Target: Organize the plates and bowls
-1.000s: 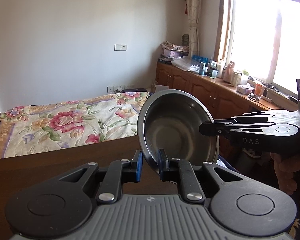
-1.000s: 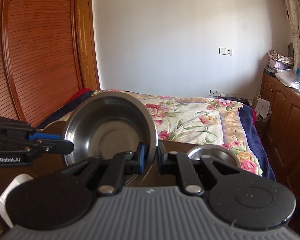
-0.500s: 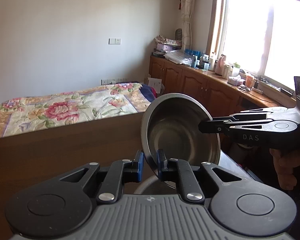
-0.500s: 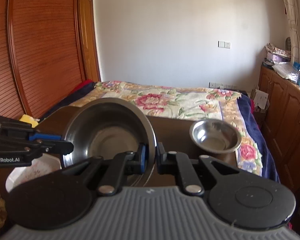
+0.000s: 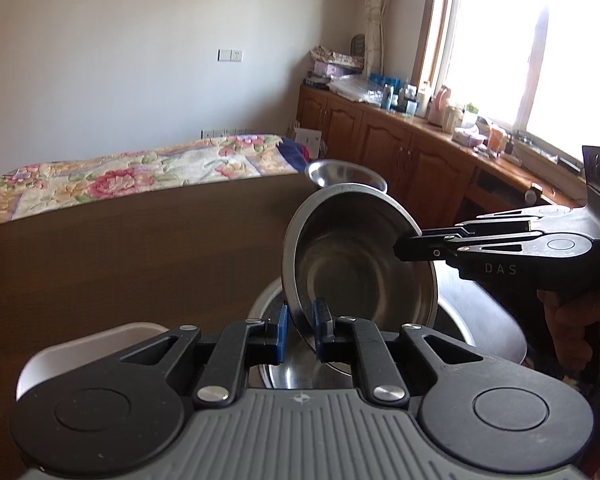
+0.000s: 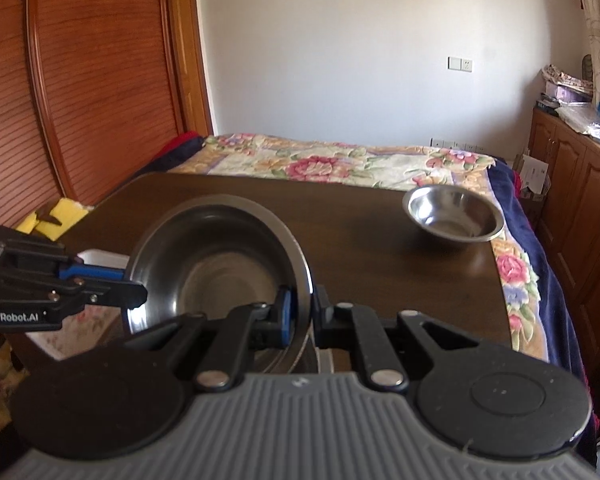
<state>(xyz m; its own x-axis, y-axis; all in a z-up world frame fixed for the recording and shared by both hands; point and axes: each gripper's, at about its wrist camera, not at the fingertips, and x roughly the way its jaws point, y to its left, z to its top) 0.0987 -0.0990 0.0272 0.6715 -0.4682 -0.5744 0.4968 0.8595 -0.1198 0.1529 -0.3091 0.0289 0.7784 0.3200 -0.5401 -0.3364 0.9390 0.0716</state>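
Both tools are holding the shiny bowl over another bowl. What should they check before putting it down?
1. Left tool pinching the held bowl's rim: ok.
2. Right tool pinching the opposite rim: ok.
3. Held bowl level: not ok, tilted.
4. Bigger bowl underneath, ready to nest: ok.
5. Bigger bowl empty: cannot tell, partly hidden.
6. Small bowl far off on the table: ok.

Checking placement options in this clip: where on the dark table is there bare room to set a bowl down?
The widest bare stretch of the table lies between the held steel bowl and the small steel bowl at the far right corner, reaching to the bed-side edge. The near edge is crowded: a larger bowl under the held one, a white dish at left.
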